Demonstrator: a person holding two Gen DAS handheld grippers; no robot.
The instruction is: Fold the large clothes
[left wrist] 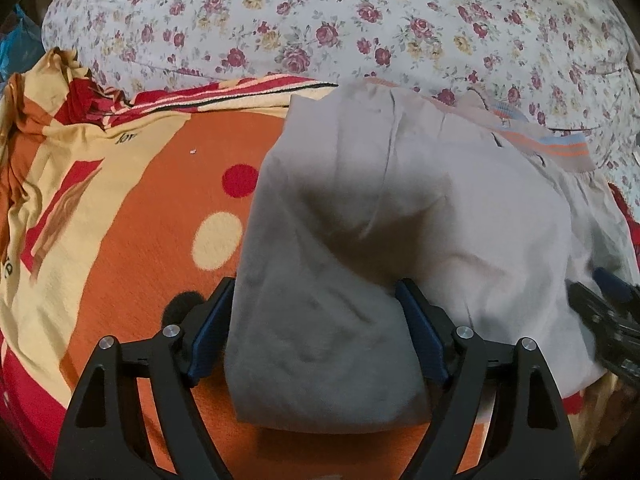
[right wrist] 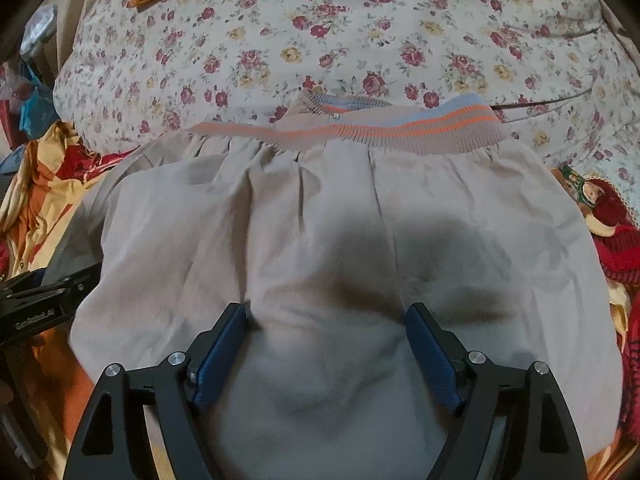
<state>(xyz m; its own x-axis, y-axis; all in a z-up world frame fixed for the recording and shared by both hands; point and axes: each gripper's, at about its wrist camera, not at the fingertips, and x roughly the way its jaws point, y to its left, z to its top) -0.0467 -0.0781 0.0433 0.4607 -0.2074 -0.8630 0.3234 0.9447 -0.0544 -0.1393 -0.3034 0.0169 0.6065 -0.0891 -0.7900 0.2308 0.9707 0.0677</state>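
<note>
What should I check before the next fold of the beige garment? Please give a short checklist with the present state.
1. Left gripper open: ok, its jaws stand wide with cloth between them.
2. Right gripper open: ok, the same.
3. Beige garment lies flat: not ok, it bulges and creases near both grippers.
4. Striped waistband visible, at the far end: ok.
5. Garment rests fully on the orange blanket: cannot tell, the waistband end reaches the floral quilt.
6. Grippers apart from each other: ok.
</note>
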